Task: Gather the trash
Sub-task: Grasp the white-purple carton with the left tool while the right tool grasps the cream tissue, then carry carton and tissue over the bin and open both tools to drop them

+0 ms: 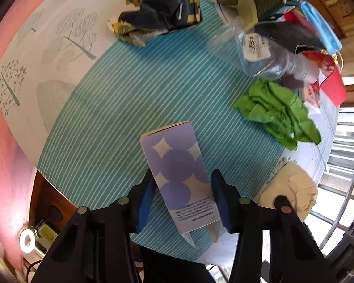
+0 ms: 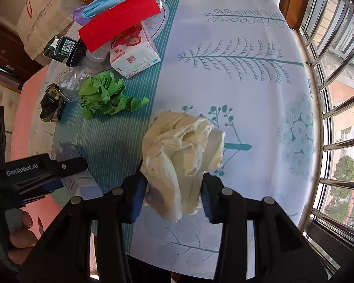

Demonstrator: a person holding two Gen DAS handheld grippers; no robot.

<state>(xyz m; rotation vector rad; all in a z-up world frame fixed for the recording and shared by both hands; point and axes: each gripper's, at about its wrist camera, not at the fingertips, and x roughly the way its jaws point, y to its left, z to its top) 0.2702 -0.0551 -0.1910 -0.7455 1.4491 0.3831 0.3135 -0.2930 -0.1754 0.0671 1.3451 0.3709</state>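
Pointing steeply down, the left gripper has its jaws pinching a purple patterned cardboard box on the striped surface. The right gripper, likewise down-tilted, clamps a crumpled cream paper wad, with crumpled green paper at ten o'clock.

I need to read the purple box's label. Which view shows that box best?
The left wrist view: the purple box lies whole between the left gripper fingers, print visible. The right wrist view shows only a corner behind that gripper.
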